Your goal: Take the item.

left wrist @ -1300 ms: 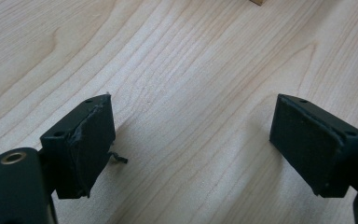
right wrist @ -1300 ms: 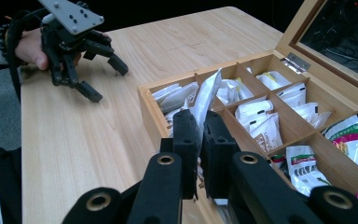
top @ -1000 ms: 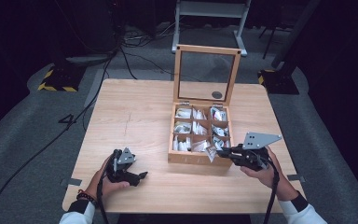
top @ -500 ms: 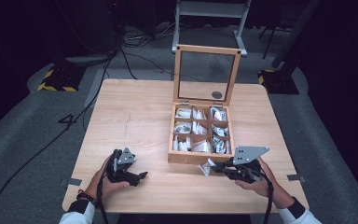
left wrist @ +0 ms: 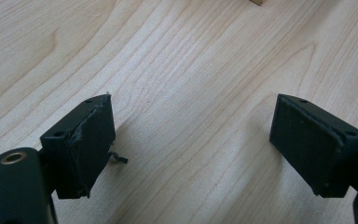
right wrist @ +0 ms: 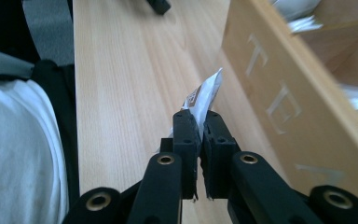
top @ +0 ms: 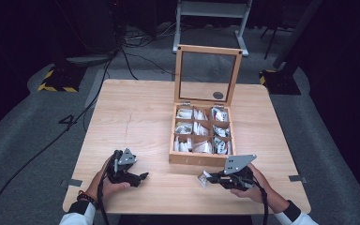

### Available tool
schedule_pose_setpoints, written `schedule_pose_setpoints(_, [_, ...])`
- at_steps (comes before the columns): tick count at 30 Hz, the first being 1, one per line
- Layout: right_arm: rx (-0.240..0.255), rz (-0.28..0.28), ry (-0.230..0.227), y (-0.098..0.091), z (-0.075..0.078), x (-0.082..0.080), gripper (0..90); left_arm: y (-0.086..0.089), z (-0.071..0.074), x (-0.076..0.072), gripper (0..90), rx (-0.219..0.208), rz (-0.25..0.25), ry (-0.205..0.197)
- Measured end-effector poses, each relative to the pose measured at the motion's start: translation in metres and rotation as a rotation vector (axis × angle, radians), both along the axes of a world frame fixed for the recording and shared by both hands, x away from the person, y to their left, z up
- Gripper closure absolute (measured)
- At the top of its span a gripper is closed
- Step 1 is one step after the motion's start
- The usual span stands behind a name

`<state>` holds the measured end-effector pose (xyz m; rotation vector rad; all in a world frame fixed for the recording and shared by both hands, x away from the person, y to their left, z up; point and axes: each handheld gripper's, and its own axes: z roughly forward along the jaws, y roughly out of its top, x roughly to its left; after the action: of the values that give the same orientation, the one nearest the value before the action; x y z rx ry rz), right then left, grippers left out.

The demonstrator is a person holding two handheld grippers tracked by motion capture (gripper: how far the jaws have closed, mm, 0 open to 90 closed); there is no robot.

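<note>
A wooden tea box (top: 201,159) with its glass lid (top: 208,75) propped upright stands on the table (top: 140,112); its compartments hold several white tea bags (top: 198,146). My right gripper (top: 208,177) is in front of the box, low over the table, shut on a white tea bag sachet (top: 203,178). In the right gripper view the sachet (right wrist: 207,92) sticks out past the pinched jaws of that gripper (right wrist: 197,122), beside the box's front wall (right wrist: 279,93). My left gripper (top: 142,176) rests at the front left, open, with bare wood between its pads (left wrist: 91,140).
The table's front edge (top: 183,211) lies close behind both hands. Cables (top: 126,42) and a metal stand (top: 211,9) are on the dark floor beyond the table. Tape marks (top: 298,178) sit at the table's side edges.
My right gripper has come down and back from the box's front right compartment to the table in front of the box, the sachet still in it. The left gripper has stayed still.
</note>
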<state>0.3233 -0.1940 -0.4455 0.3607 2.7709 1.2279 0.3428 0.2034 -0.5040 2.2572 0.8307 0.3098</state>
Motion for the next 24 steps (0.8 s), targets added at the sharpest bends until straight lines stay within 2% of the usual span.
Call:
schedule_pose_setpoints(2, [-0.018,0.01,0.001,0.003,-0.005,-0.001,86.0,0.0,0.0,0.0,14.5,0.0,0.003,-0.002])
schedule_pose_setpoints(14, [-0.025,0.001,0.067,0.004,-0.02,0.005,84.1,-0.001,0.0,0.0,14.5,0.001,0.008,0.001])
schedule_pose_setpoints(21, [-0.061,0.0,0.074,0.001,-0.026,0.006,79.7,-0.001,0.0,-0.001,14.5,0.001,0.008,0.002])
schedule_pose_setpoints(24, [-0.073,-0.015,0.072,-0.005,-0.027,0.006,74.4,-0.001,0.0,-0.001,14.5,0.001,0.008,0.002])
